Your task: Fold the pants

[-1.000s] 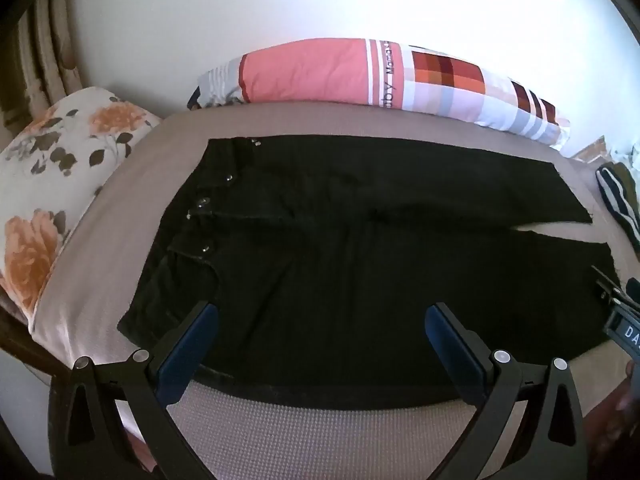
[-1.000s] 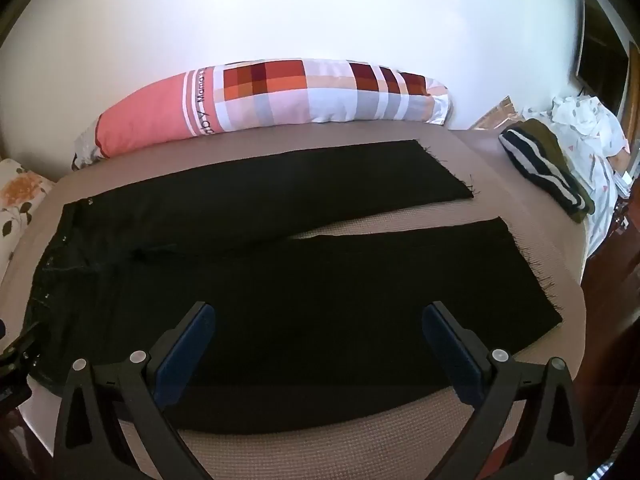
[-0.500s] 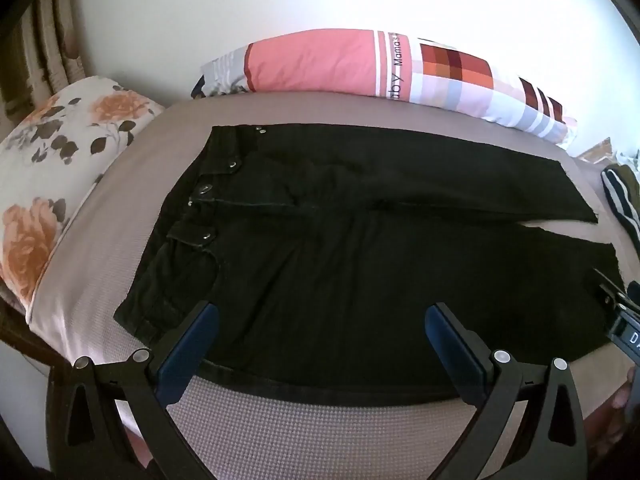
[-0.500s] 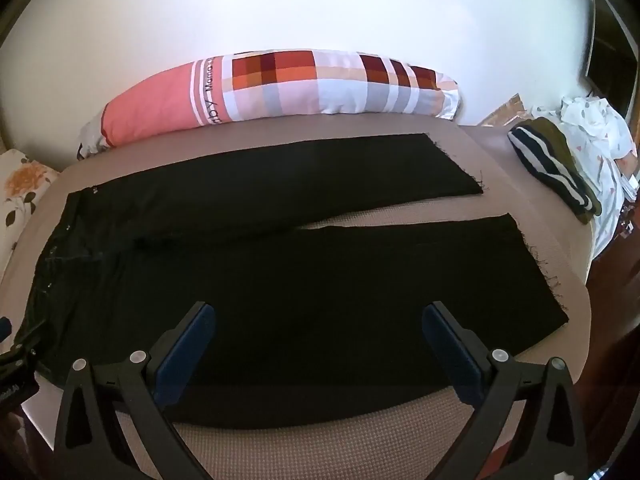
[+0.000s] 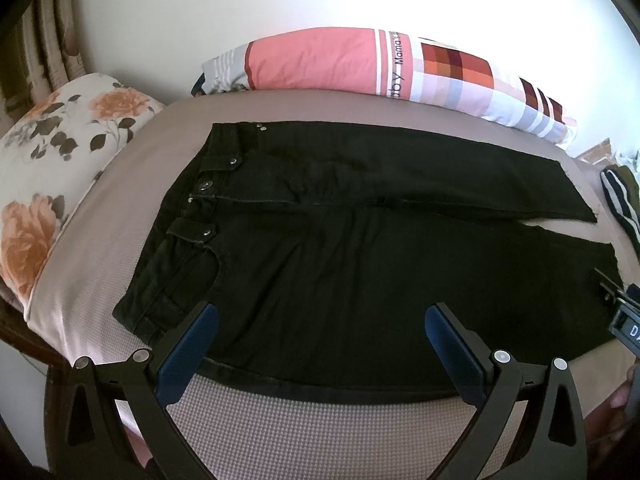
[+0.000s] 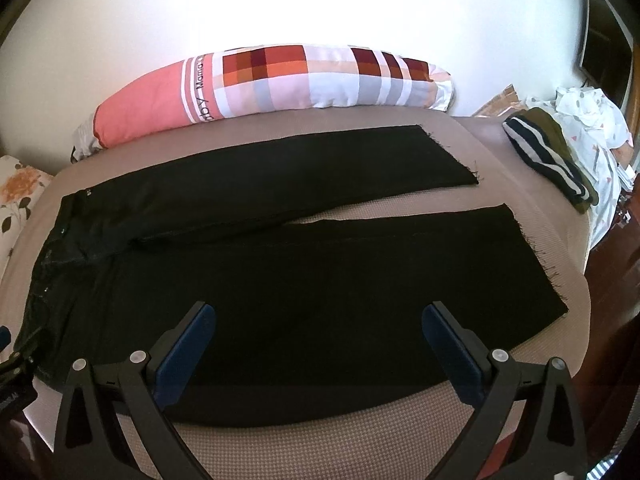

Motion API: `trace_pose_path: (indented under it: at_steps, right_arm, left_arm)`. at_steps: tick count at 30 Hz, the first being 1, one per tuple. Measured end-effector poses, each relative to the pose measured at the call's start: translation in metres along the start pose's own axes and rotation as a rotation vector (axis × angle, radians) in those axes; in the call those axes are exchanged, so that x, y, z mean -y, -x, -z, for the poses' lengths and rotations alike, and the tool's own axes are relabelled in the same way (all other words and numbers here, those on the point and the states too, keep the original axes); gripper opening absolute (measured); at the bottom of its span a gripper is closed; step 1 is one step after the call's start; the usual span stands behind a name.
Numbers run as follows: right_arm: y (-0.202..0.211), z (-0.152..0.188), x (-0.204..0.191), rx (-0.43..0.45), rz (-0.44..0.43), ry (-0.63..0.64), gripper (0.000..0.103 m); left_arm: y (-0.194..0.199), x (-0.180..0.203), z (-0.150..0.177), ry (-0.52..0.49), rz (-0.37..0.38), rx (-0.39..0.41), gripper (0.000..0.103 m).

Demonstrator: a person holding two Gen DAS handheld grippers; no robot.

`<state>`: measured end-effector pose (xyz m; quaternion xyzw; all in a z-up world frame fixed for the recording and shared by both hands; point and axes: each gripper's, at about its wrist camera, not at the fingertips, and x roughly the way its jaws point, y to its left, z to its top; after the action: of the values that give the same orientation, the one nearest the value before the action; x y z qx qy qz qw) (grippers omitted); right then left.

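I'm seeing the black pants [image 5: 360, 264] lying flat and unfolded across the bed [image 5: 304, 432], waistband leftward, legs splayed slightly with frayed hems. I'm holding both left gripper [image 5: 320, 320] and right gripper [image 6: 318, 320] fingers wide apart, gripping nothing.

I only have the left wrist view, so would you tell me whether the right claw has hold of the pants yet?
Observer: No, the right claw is open above the near leg of the black pants, with nothing between its fingers.
Operator: Thank you. How does that leg's hem look?
Observer: The hem is raw with loose threads and lies flat near the bed's edge.
Operator: Is anything beyond the striped garment at my edge?
Observer: Yes, a crumpled white patterned cloth lies behind the striped garment.
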<state>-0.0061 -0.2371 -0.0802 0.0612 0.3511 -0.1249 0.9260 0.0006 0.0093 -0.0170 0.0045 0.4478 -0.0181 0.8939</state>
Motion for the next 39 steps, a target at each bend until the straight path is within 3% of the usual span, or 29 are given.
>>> trace_pose_path:
  at_steps: [39]
  right_arm:
    - [0.006, -0.003, -0.012, 0.016, -0.01, 0.02, 0.103]
  left_arm:
    - [0.003, -0.008, -0.001, 0.0, -0.021, 0.011, 0.102]
